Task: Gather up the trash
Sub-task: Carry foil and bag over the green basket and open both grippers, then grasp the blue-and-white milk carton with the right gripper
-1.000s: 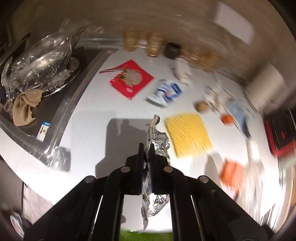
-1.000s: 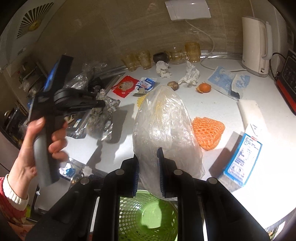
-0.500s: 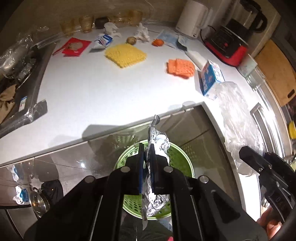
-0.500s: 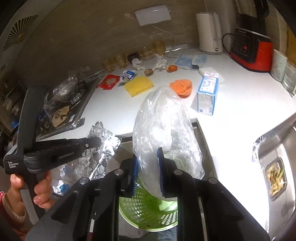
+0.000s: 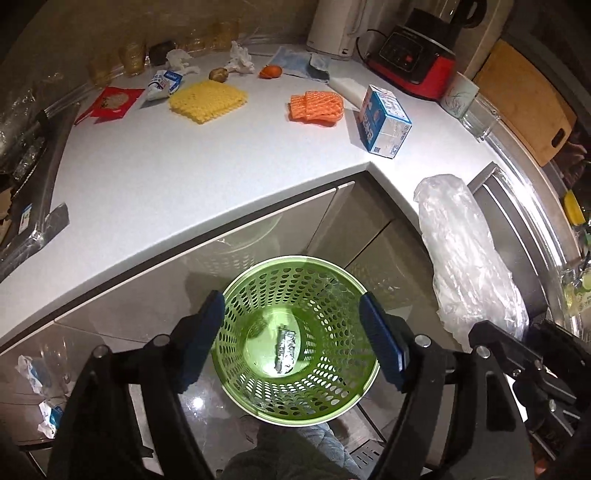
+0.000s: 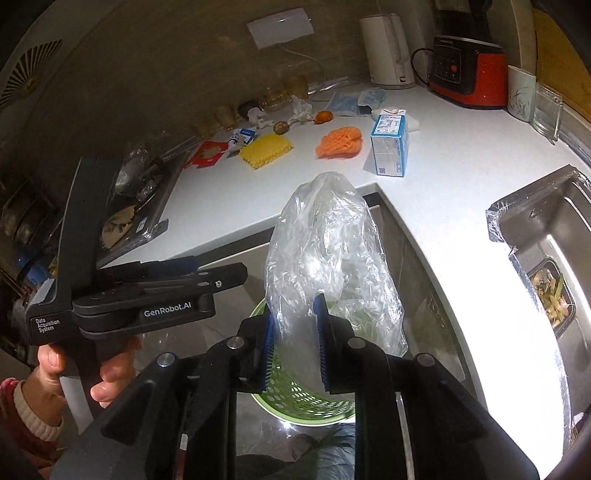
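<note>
White L-shaped desk (image 5: 155, 177) is running across the upper half of the left wrist frame, corner sitting right of centre. Lying on it, upper left to right: red packet (image 5: 114, 101), small blue-white pouch (image 5: 166, 83), yellow mesh pad (image 5: 208, 100), orange mesh pad (image 5: 317, 108), blue-white carton (image 5: 384, 123) standing near the corner edge. Further back, top centre: crumpled tissues (image 5: 240, 59), an orange fruit (image 5: 270, 71), a row of amber glasses (image 5: 129, 62), white kettle (image 5: 338, 26), red-black appliance (image 5: 417, 62) at upper right. Glossy floor (image 5: 192, 398) is showing at lower centre, green perforated basket (image 5: 255, 284) sitting on it.
</note>
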